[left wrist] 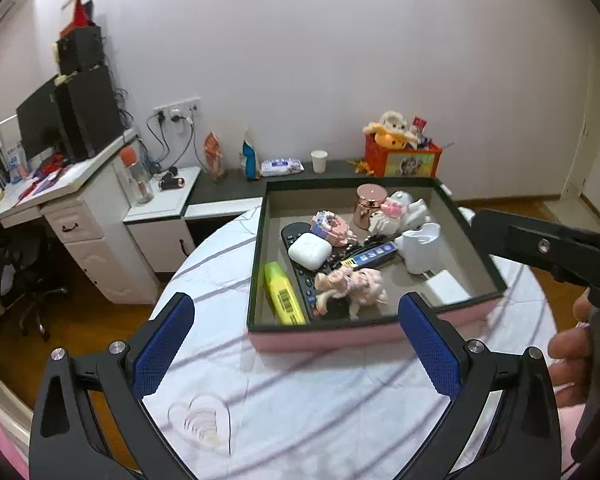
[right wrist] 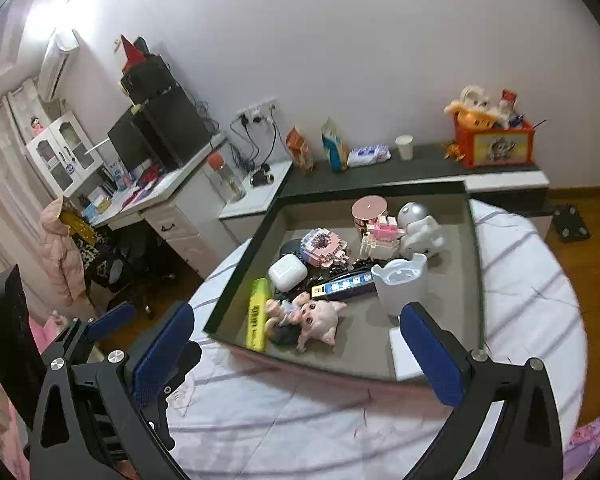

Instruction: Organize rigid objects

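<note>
Both our grippers, left (left wrist: 296, 350) and right (right wrist: 300, 354), hang wide open and empty just short of the box (left wrist: 260, 264), where the pig (right wrist: 320, 318) inside looks light, stiff, chippable, so we'd pinch its body.

A paper cup (left wrist: 319, 161) stands beside the wipes pack (left wrist: 281, 167).

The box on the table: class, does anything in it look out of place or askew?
Yes. In the box the things lie heaped: the earbuds case and pink figurine rest on the remote, not side by side.
</note>
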The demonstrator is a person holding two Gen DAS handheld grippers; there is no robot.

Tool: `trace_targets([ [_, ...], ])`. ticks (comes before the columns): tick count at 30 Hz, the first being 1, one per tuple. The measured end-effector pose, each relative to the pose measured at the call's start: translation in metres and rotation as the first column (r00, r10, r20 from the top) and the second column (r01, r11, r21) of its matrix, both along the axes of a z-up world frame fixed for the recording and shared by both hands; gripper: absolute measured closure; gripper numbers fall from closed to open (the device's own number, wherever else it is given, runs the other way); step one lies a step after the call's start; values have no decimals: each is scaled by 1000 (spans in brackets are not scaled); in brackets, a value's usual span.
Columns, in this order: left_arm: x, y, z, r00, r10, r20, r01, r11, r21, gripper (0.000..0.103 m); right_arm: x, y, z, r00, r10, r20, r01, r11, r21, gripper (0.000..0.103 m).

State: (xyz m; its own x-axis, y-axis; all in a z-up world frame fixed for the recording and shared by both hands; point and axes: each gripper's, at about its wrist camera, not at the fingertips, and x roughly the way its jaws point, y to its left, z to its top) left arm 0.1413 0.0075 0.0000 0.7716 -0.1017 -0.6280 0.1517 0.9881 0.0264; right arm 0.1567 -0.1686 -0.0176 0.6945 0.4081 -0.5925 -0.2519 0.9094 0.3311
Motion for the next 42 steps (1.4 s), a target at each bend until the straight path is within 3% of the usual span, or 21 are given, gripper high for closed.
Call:
trace_targets([
  [9,-72,12,19,997,69,-19,-70,997,-40,0,-91,-5,27,988,-141,61,149,973,-179,0],
  [13,-93,15,29,994,104,-18,-104,993,-50,0,-114,-12,37,980,-182,76,194,961,-199,0],
  [23,-115,16,61,991,128,47,-126,991,-41,0,-133,-12,61,970,-194,144,225,944,-242,0],
  [42,-147,23,90,981,145,126,-142,989,-38,0,-155,-1,69,965,-188,183,231,940,-251,0],
])
